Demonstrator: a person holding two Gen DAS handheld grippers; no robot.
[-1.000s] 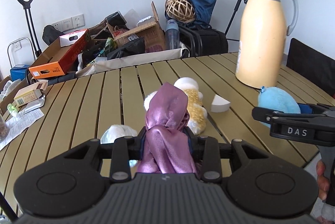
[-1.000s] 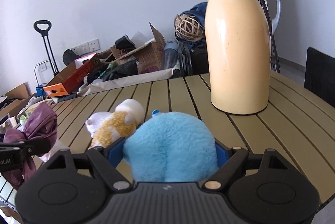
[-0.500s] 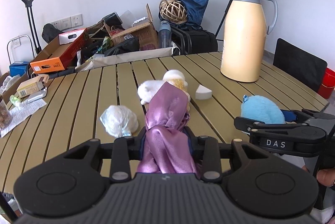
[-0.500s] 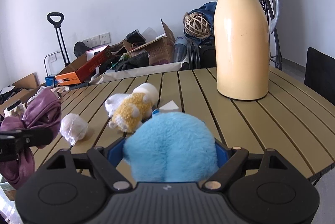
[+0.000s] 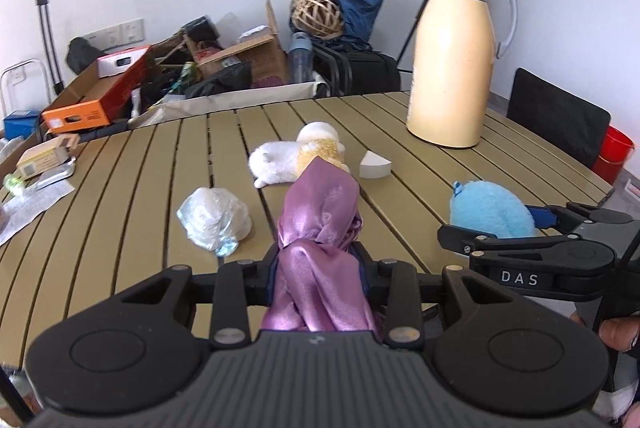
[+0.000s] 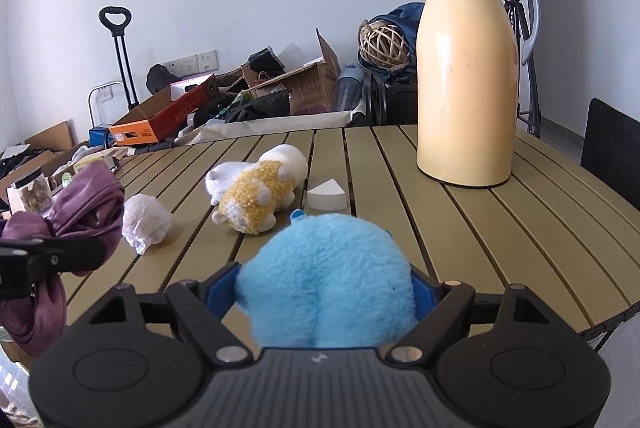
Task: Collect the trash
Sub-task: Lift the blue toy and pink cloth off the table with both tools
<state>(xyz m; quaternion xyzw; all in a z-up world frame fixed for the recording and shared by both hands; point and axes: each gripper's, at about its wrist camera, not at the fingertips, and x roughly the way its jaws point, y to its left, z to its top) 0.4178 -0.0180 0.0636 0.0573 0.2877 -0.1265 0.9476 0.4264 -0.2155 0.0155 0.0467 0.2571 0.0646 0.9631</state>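
My left gripper [image 5: 320, 260] is shut on a bunched purple satin cloth [image 5: 324, 212], which sticks up between its fingers. My right gripper [image 6: 326, 284] is shut on a fluffy blue plush toy [image 6: 328, 268]. In the left wrist view the right gripper [image 5: 532, 228] and the blue plush [image 5: 490, 210] hang over the table's near right edge. On the slatted table [image 5: 120, 188] lie a crumpled clear plastic bag [image 5: 214, 218], a white and yellow plush animal [image 5: 298, 158] and a white foam wedge [image 5: 374, 164]. The right wrist view shows the left gripper [image 6: 52, 252] at its left edge with the cloth [image 6: 86, 202].
A tall cream thermos jug [image 5: 454, 68] stands at the table's back right. A black chair [image 5: 556, 124] and a red bucket [image 5: 616, 158] are to the right. Papers and a small box [image 5: 44, 160] lie at the table's left edge. Cardboard boxes and bags [image 5: 224, 68] are piled behind the table.
Both grippers have drawn back toward the table's near edge, each keeping its hold. The jug and the plush animal look farther off, and the plastic bag has come fully into view.
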